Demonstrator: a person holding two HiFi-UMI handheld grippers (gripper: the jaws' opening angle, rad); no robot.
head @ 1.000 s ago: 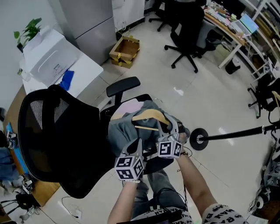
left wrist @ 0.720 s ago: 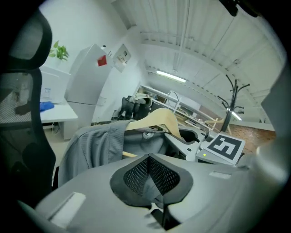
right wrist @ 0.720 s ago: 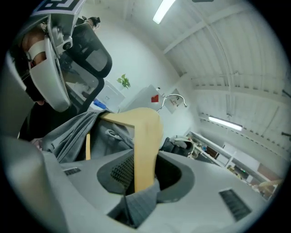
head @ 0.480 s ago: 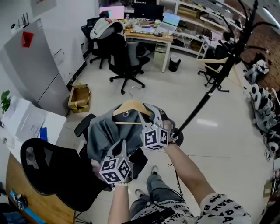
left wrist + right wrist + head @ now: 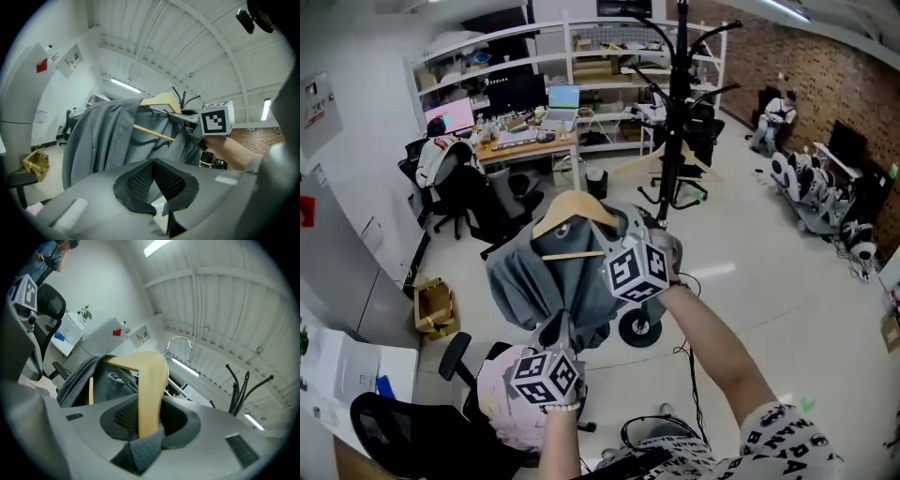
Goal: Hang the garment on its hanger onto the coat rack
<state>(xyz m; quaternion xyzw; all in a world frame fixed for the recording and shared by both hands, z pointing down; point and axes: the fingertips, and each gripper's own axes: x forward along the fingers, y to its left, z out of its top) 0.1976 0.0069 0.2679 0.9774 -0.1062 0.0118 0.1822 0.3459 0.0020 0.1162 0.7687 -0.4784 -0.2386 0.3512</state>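
Two tools are raised together, carrying one grey garment (image 5: pixel 539 277) between them. The right tool (image 5: pixel 147 420) is clamped on one wooden arm of the hanger (image 5: pixel 151 380), with a fold of grey cloth pinched in alongside the wood. The hanger rises out of its jaws, and the metal hook (image 5: pixel 180 341) curls up free just beyond, touching nothing. The left tool (image 5: pixel 153 164) sits lower and nearer the person. Its jaws are closed, and a thin bit of the garment's lower edge appears to be nipped between them, so the cloth stretches from this tool up to the hanger. The hanger's crossbar (image 5: pixel 152 134) shows above the left tool, inside the draped cloth. The coat rack (image 5: pixel 678 112) stands beyond the right tool, apart from the hanger, its dark curved prongs (image 5: pixel 239 380) showing above and to the right of that tool. A black office chair (image 5: pixel 403 436) sits below and to the left of the left tool.
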